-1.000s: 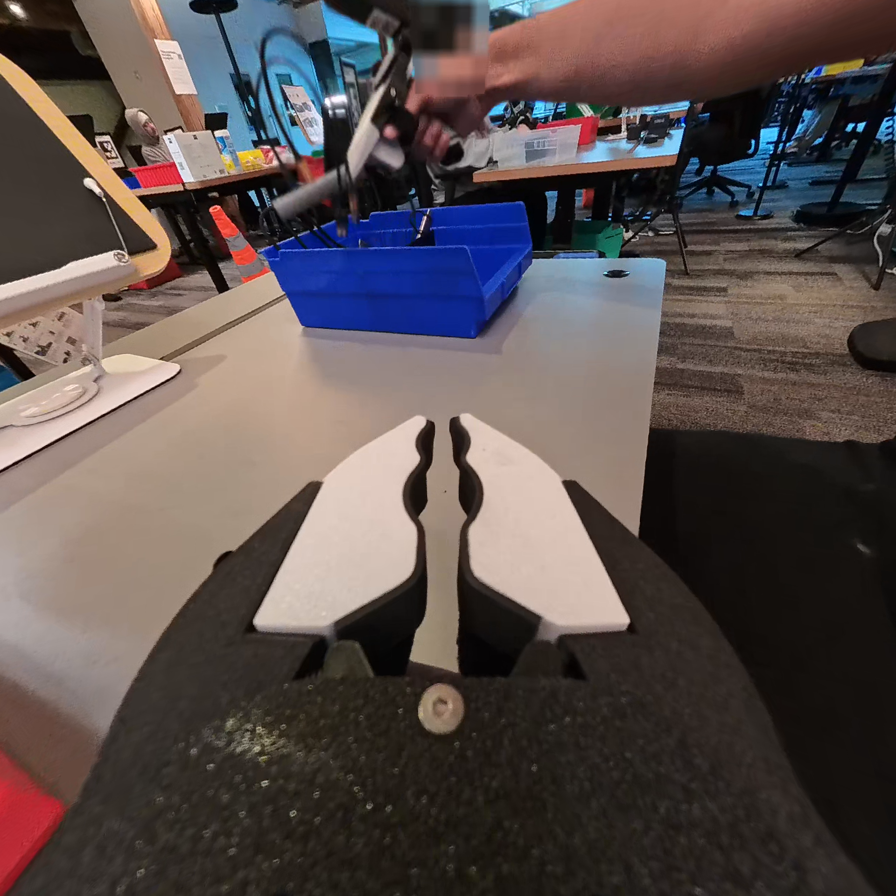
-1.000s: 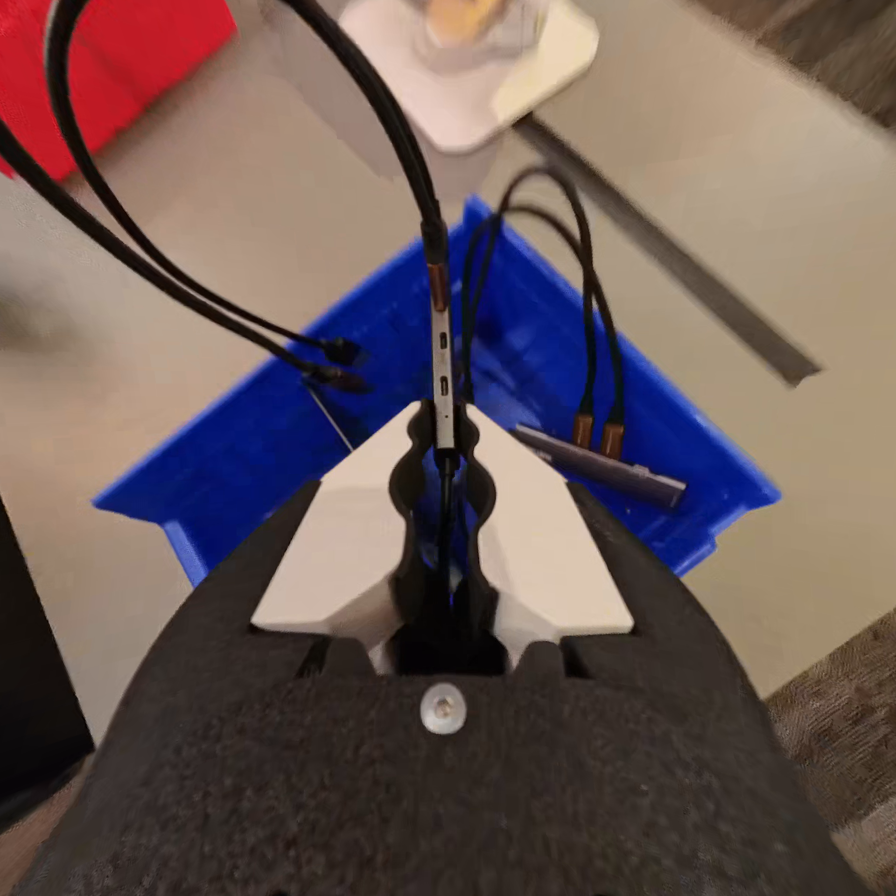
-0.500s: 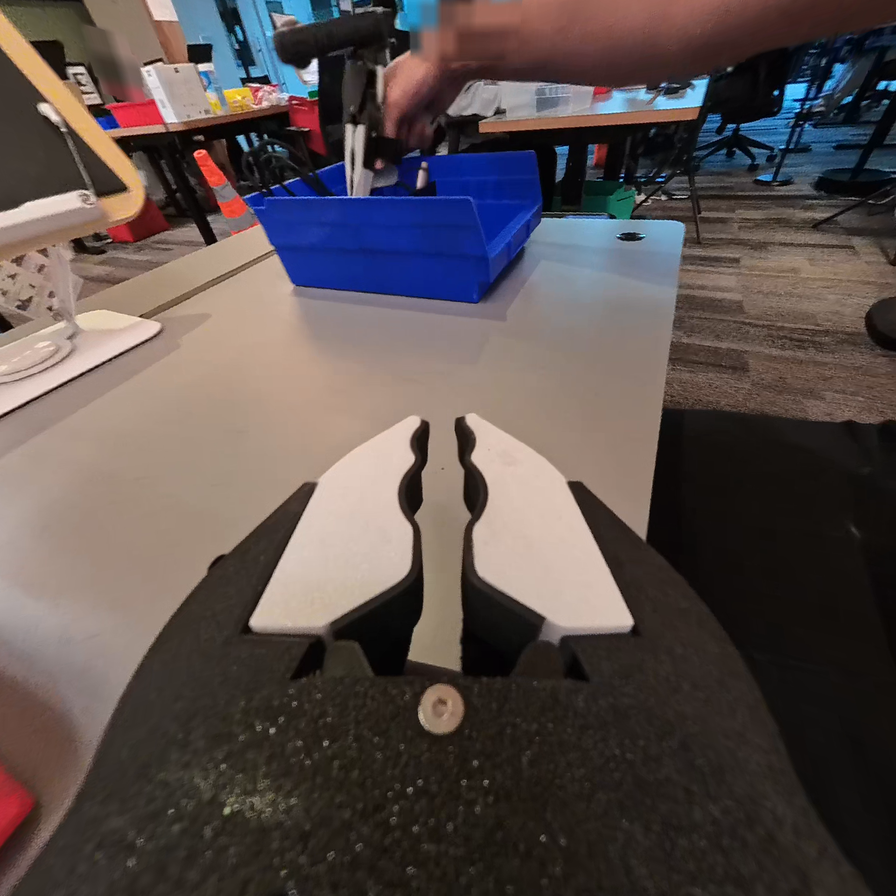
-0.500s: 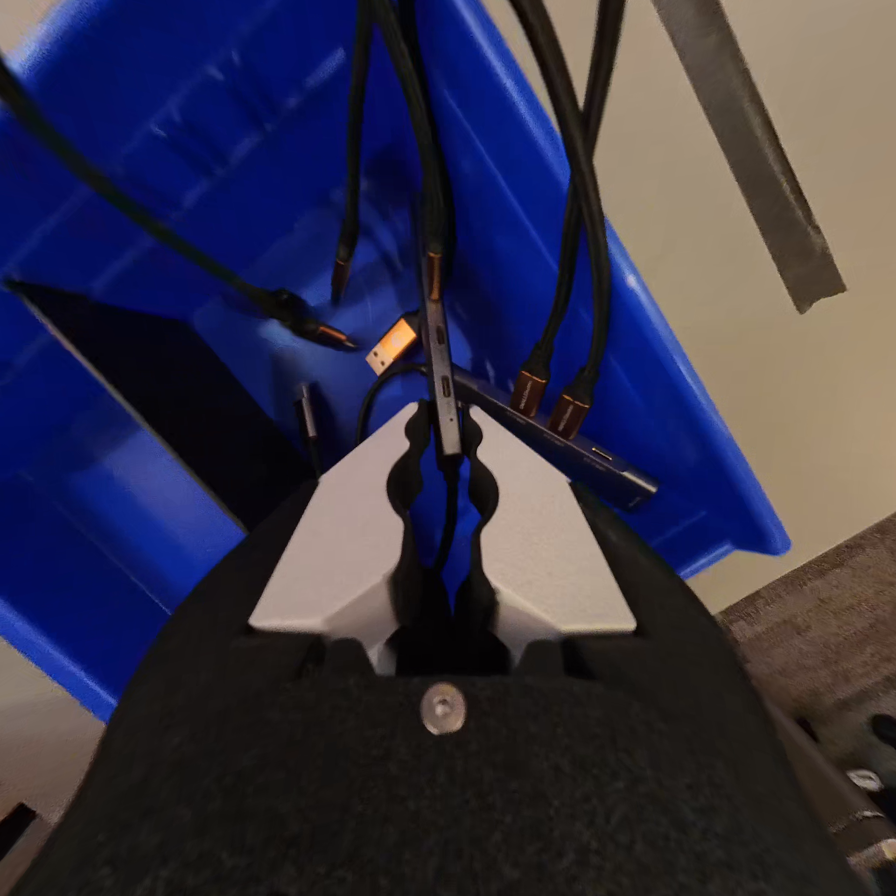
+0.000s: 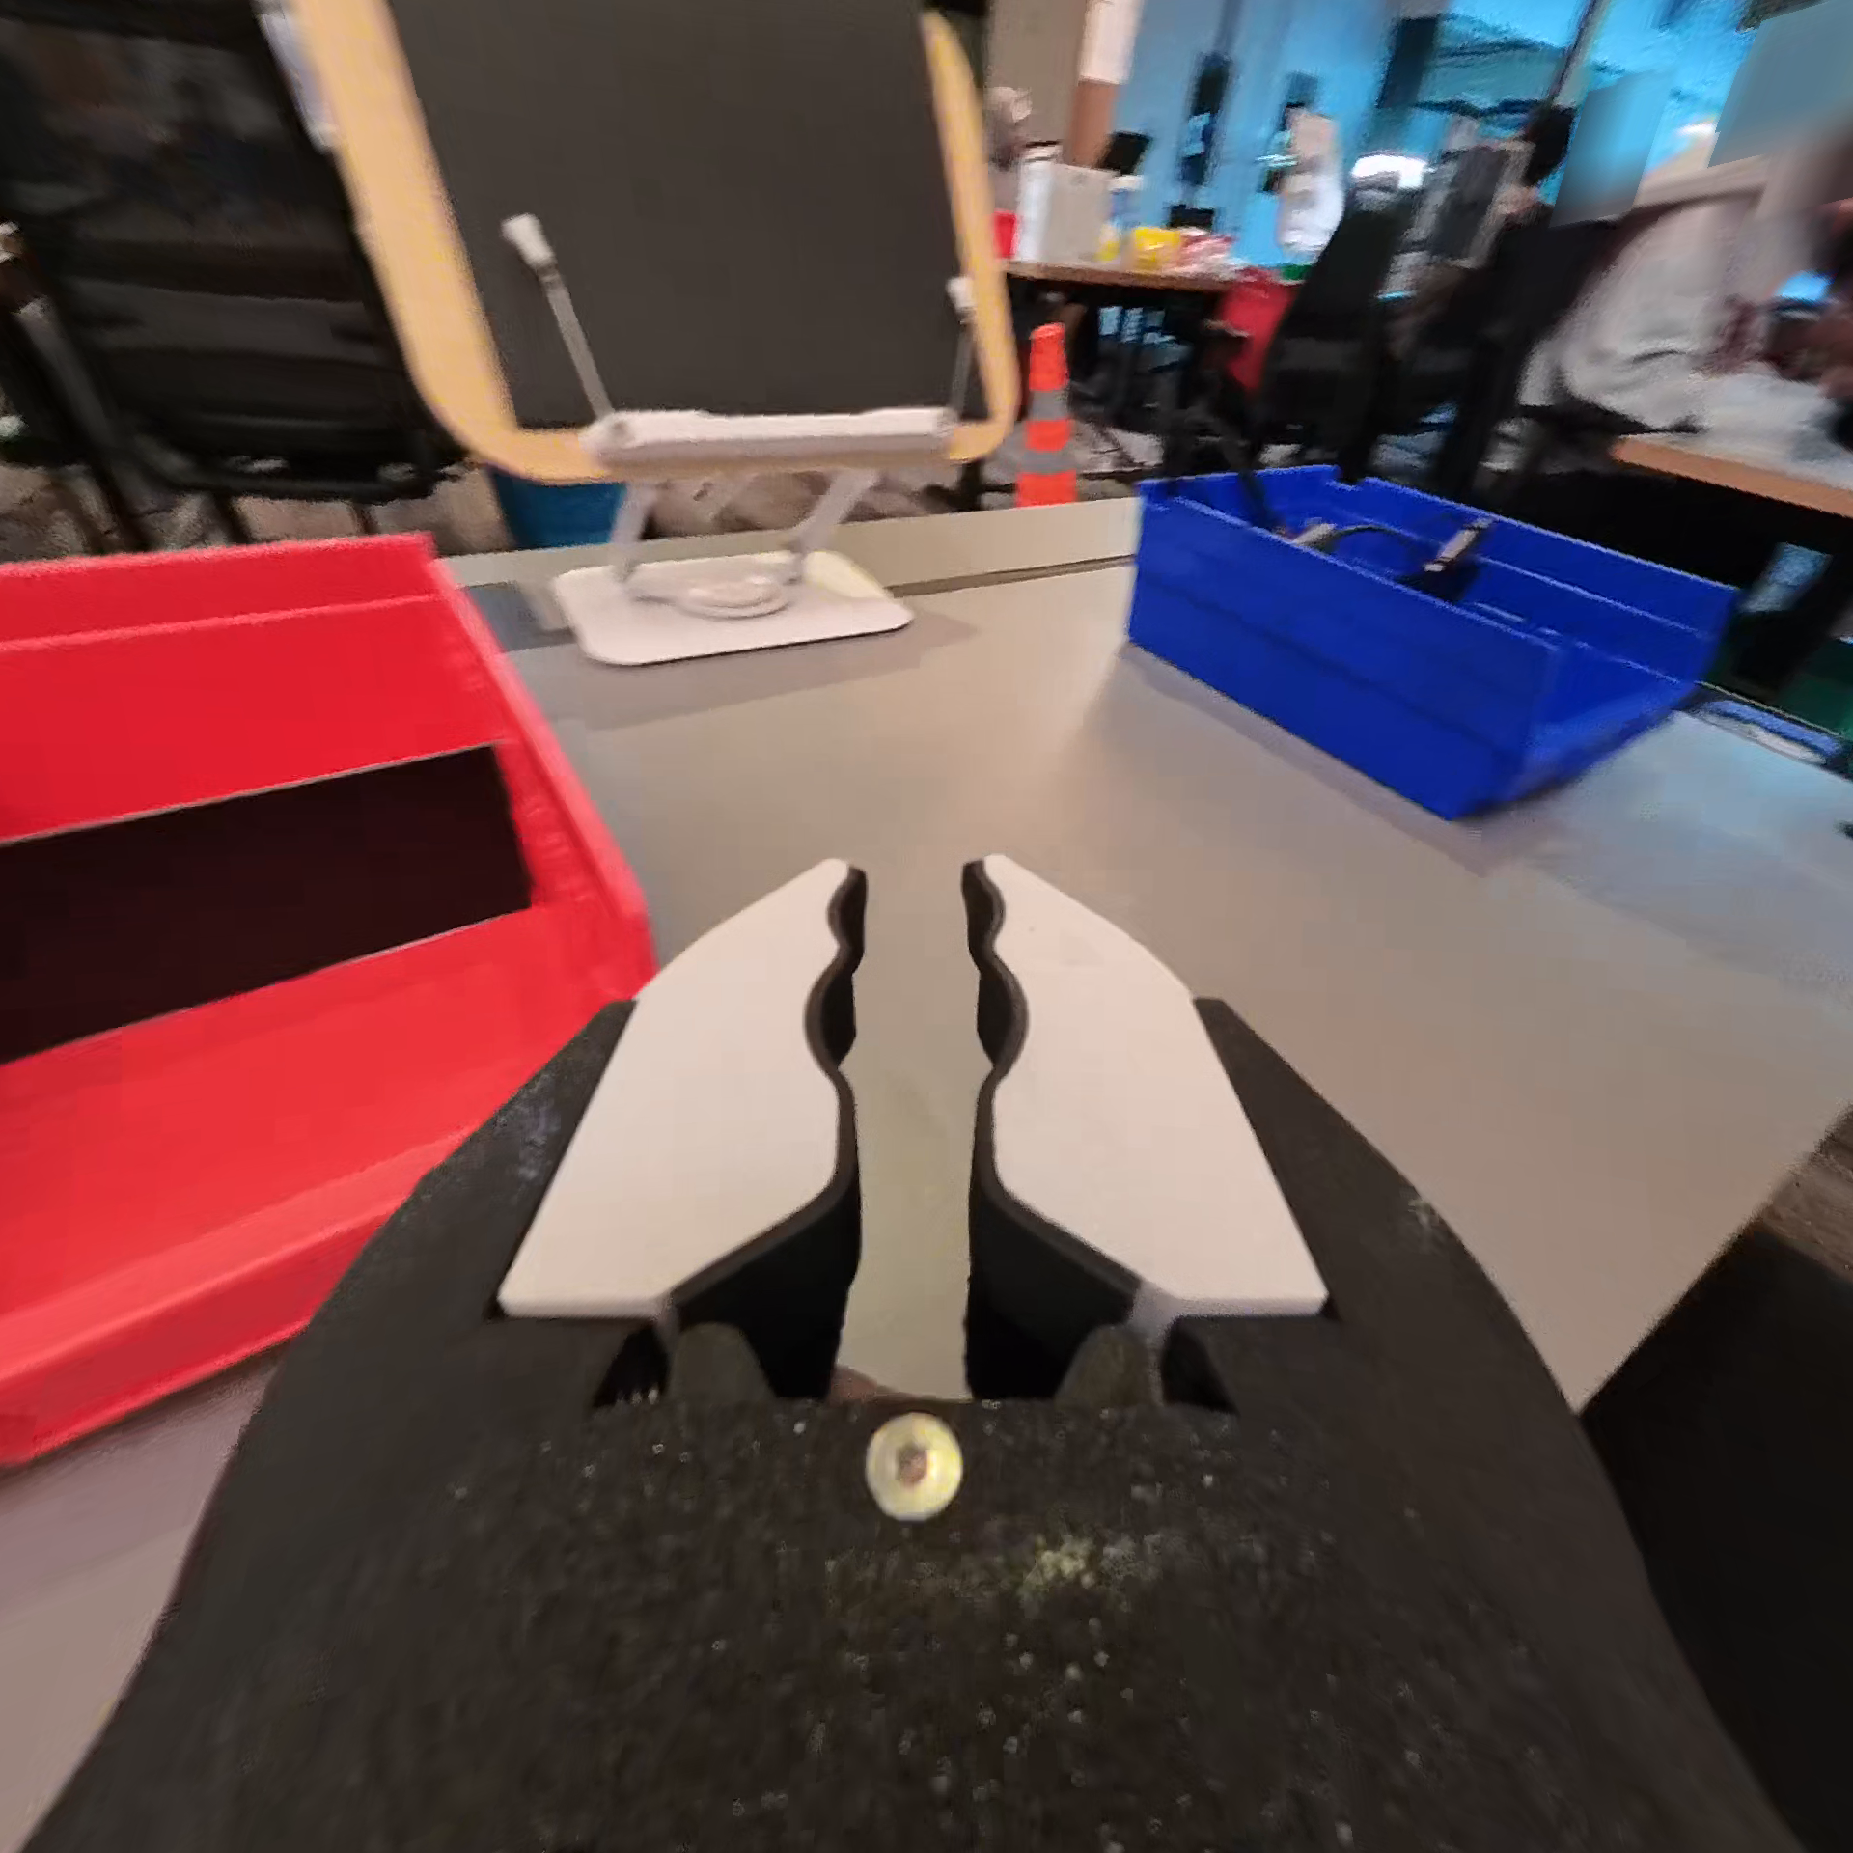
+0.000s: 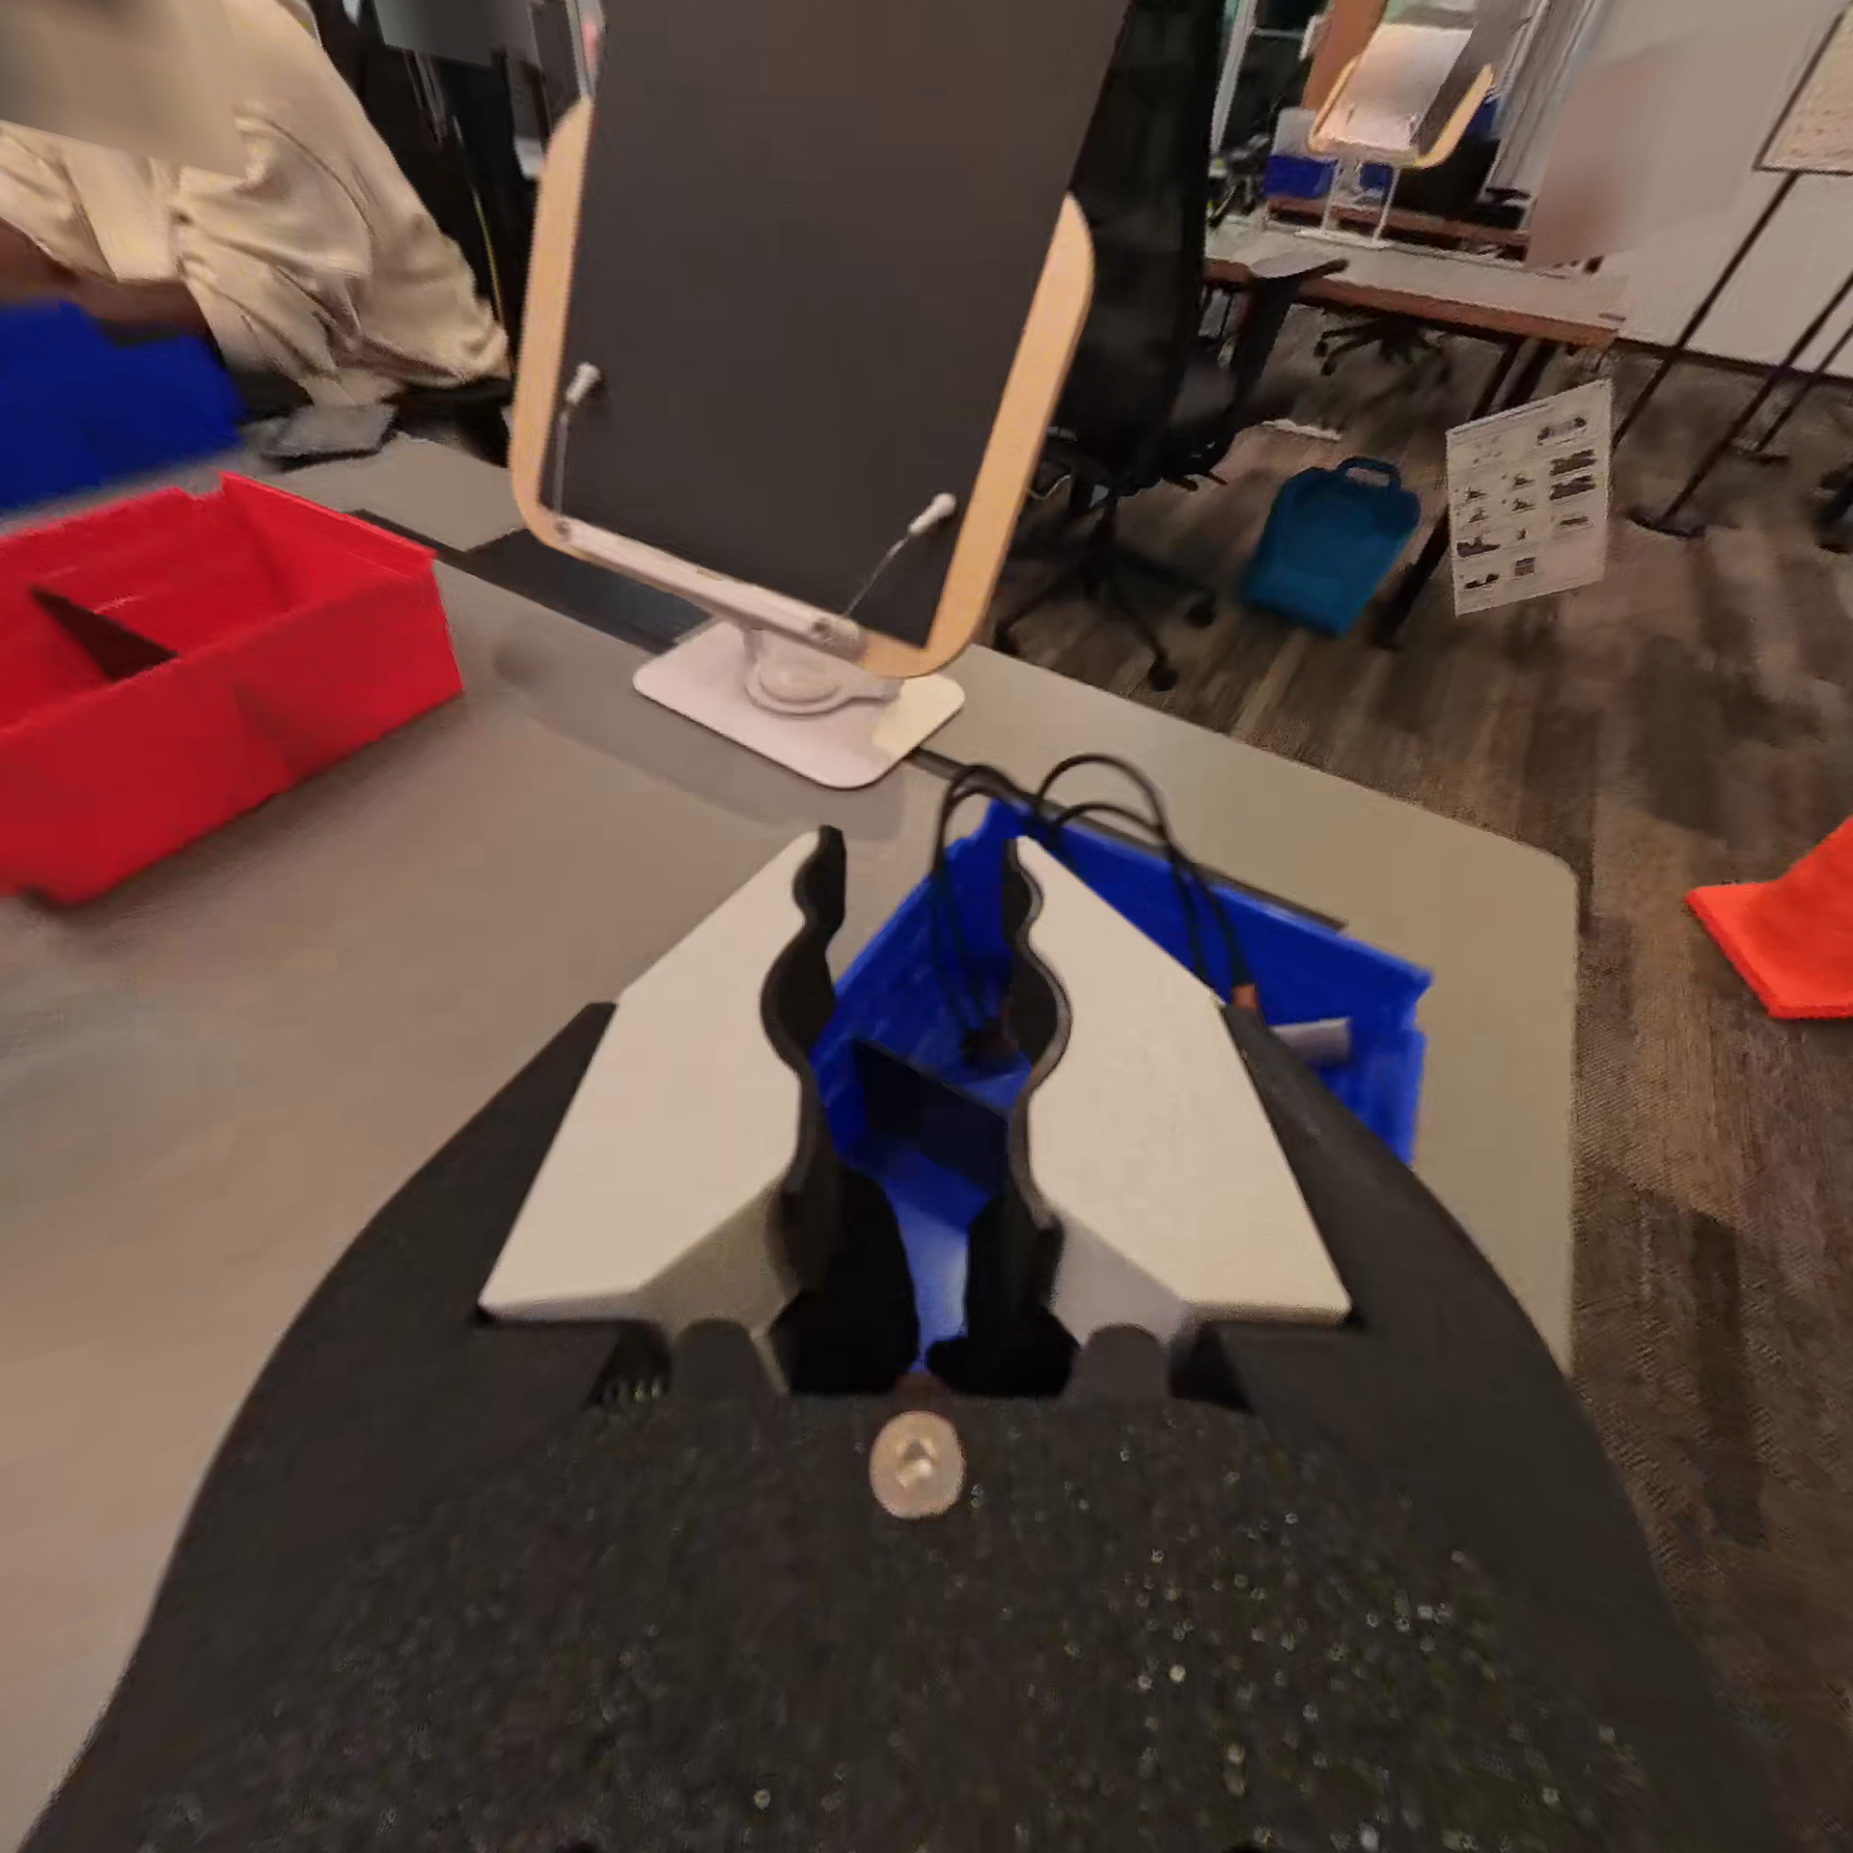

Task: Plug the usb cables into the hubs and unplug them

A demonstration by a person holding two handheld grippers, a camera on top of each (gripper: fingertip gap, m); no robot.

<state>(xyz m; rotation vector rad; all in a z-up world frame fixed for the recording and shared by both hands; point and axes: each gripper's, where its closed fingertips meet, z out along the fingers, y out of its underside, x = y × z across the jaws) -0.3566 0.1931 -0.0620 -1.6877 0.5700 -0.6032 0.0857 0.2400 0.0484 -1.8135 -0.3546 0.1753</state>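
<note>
The blue bin (image 6: 1304, 988) stands on the grey table (image 6: 421, 902) with black USB cables (image 6: 1108, 777) looping out of it and a grey hub (image 6: 1314, 1035) lying at its right side. My right gripper (image 6: 922, 852) hovers above and in front of the bin, jaws open, nothing between the pads. In the left wrist view the blue bin (image 5: 1404, 672) is at the far right with cable ends (image 5: 1444, 557) sticking up. My left gripper (image 5: 912, 877) is low over the bare table, jaws open and empty.
A red bin (image 5: 251, 902) with a dark divider sits left of my left gripper; it also shows in the right wrist view (image 6: 201, 682). A tablet on a white stand (image 6: 802, 401) stands at the table's back. An orange cone (image 6: 1785, 922) is on the floor right. Spacing between my two grippers at the tips: around 45 cm.
My right gripper opened, let go of the grey hub with its cable into the blue bin, and pulled back up. My left gripper opened wider and swung left toward the red bin.
</note>
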